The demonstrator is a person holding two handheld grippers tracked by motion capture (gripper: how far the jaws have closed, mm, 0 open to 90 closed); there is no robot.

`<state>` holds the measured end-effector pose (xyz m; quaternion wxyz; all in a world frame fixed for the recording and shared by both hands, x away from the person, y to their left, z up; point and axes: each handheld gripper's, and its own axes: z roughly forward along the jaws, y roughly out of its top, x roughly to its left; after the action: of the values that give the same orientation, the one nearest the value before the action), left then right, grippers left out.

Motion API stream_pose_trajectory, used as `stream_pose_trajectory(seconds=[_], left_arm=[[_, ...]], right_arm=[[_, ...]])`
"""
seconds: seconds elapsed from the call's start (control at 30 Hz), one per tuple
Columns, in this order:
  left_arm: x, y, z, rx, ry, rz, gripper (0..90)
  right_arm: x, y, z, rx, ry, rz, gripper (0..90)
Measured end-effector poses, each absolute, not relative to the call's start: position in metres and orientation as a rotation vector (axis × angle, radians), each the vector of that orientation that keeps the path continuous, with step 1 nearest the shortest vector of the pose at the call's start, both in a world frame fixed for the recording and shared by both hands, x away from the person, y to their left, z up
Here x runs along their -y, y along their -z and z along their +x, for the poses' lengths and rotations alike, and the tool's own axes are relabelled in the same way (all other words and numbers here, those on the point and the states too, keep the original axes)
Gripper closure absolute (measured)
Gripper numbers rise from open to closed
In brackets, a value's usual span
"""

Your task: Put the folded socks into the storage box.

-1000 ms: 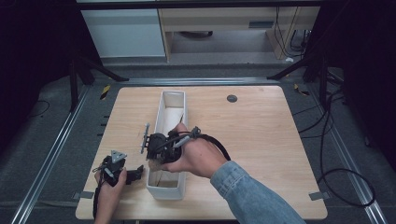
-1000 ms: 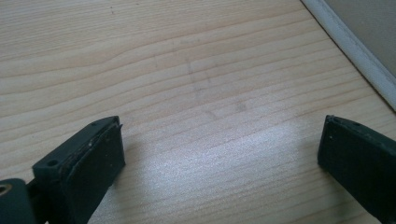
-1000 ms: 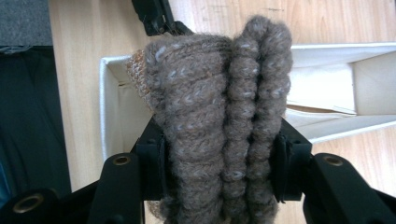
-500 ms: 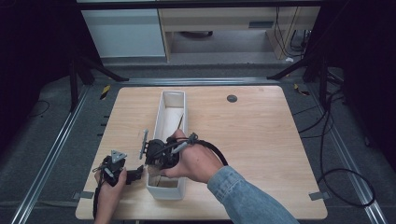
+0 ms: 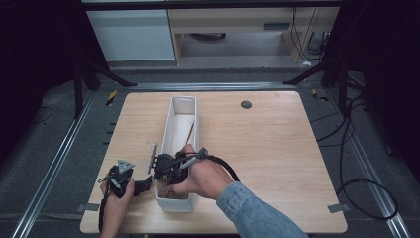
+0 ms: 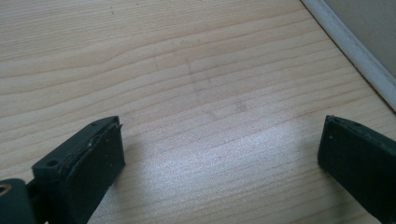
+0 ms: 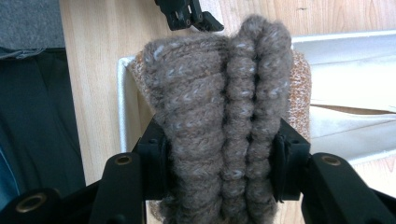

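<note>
Knitted bundle (image 7: 224,121) (pinched in right gripper (image 7: 223,158) jaws) sits lower in bin (image 5: 176,116) than earlier.

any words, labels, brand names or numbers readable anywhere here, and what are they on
None: no readable text on the long white bin, the folded brown-grey knitted cloth, the light wooden table or either hand-held gripper.
The pale cabinets behind the table are too far and blurred to show any label.
</note>
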<state>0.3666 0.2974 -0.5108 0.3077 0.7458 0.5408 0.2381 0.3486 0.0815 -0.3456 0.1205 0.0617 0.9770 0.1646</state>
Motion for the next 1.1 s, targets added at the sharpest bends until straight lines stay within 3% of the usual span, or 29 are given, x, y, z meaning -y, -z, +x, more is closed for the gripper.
stream_pose_trajectory(seconds=[1.1], left_arm=[[-0.297, 0.511, 0.367, -1.43, -0.629, 1.974, 0.0]], right_arm=[[-0.082, 0.376, 0.359, -2.91, -0.496, 0.228, 47.1]])
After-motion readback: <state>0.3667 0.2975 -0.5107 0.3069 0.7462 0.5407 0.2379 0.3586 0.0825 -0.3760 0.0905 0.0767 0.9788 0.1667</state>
